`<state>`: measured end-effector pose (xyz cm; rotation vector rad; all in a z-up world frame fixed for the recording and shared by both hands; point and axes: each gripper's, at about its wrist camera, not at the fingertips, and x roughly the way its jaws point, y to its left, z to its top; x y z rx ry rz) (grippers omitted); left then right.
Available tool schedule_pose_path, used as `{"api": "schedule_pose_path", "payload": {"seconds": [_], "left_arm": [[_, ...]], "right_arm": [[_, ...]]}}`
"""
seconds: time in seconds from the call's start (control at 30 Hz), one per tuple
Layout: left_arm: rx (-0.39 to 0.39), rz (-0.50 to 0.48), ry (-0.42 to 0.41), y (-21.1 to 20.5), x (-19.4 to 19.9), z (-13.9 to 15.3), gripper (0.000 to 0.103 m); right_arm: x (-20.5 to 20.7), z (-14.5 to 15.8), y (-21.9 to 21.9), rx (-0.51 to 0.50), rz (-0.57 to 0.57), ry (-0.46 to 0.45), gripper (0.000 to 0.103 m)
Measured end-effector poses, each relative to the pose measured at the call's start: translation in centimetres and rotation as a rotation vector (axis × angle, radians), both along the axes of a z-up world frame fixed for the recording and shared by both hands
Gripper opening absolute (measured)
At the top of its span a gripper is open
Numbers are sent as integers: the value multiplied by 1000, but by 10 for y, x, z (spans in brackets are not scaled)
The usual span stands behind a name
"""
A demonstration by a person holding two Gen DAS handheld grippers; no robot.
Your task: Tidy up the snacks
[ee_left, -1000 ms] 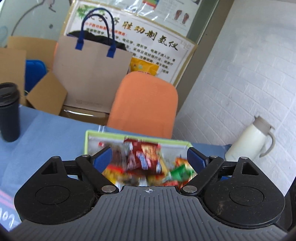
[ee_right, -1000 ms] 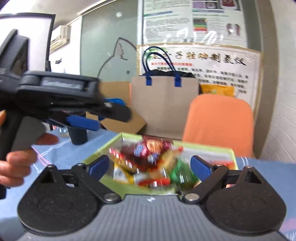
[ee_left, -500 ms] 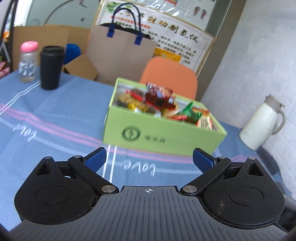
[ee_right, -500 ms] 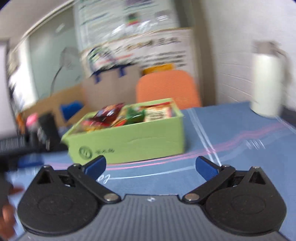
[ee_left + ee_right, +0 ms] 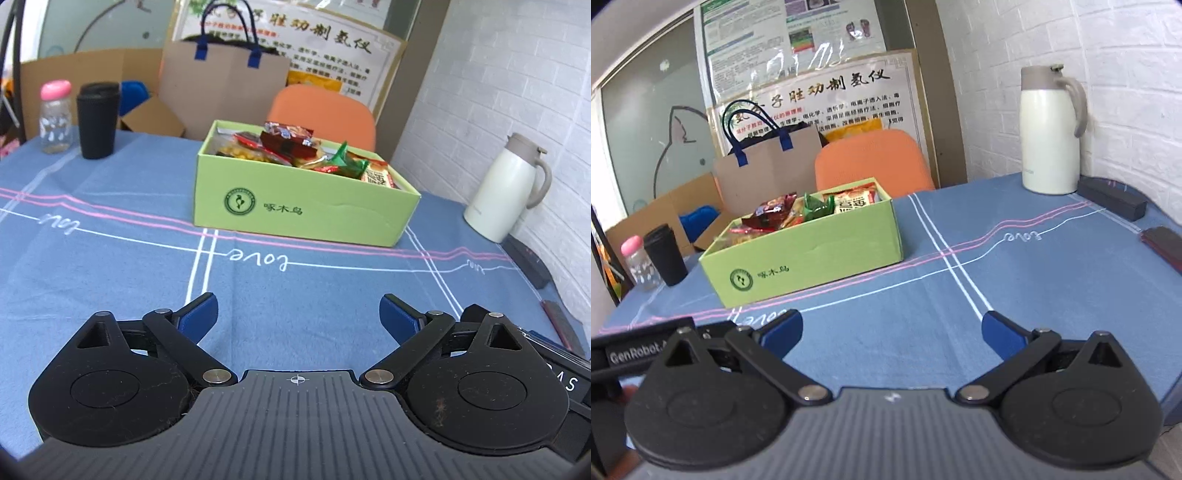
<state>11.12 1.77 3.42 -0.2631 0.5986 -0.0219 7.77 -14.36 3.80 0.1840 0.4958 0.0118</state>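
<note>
Snacks (image 5: 295,147) fill a light green box (image 5: 303,206) that stands on a blue tablecloth (image 5: 110,280) with pink and white lines and the word "love" stitched in white. The box is a low, open-topped carton with a round dark green logo and three dark characters printed on its near wall; that wall shows a faint crease along its upper part. Inside, the packets are heaped above the rim: a dark red wrapper on top, yellow and orange ones at the left end, a crumpled green one and a red-and-white one toward the right end.

In the left wrist view the box lies well ahead of the left gripper (image 5: 298,314), a little left of centre, with bare cloth between. That gripper's jaws stand wide and are easing slightly inward; nothing is between them.

In the right wrist view the box (image 5: 809,254) sits ahead and to the left of the right gripper (image 5: 892,332), well apart from it, the snacks (image 5: 812,210) showing over the rim. Its jaws are spread fully, with only cloth between them.

Beyond the box's left end stand a black cup (image 5: 98,120) and a pink-capped bottle (image 5: 55,116). A white jug (image 5: 506,188) stands at the right by the brick wall, and an orange chair (image 5: 325,110) is behind the box.
</note>
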Motion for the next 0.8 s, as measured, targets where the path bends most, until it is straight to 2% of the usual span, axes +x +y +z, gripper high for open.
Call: {"api": "schedule_pose_path", "payload": {"seconds": [0.17, 0.33, 0.47, 0.57, 0.67, 0.8], "left_arm": [[21, 18, -13, -3, -23, 0, 85], [78, 39, -17, -8, -39, -1, 81], [120, 36, -41, -15, -55, 3, 79], [108, 17, -37, -16, -61, 2, 77], [107, 7, -44, -17, -65, 2, 76], [152, 34, -63, -19, -64, 2, 79]], "right_arm": [[-25, -10, -5, -45, -30, 17, 102], [-44, -20, -11, -59, -61, 42, 103], [-57, -17, -12, -68, -44, 26, 103], [-63, -14, -8, -95, -34, 11, 103], [-67, -13, -4, -114, -33, -1, 102], [-67, -13, -4, -125, -37, -2, 102]]}}
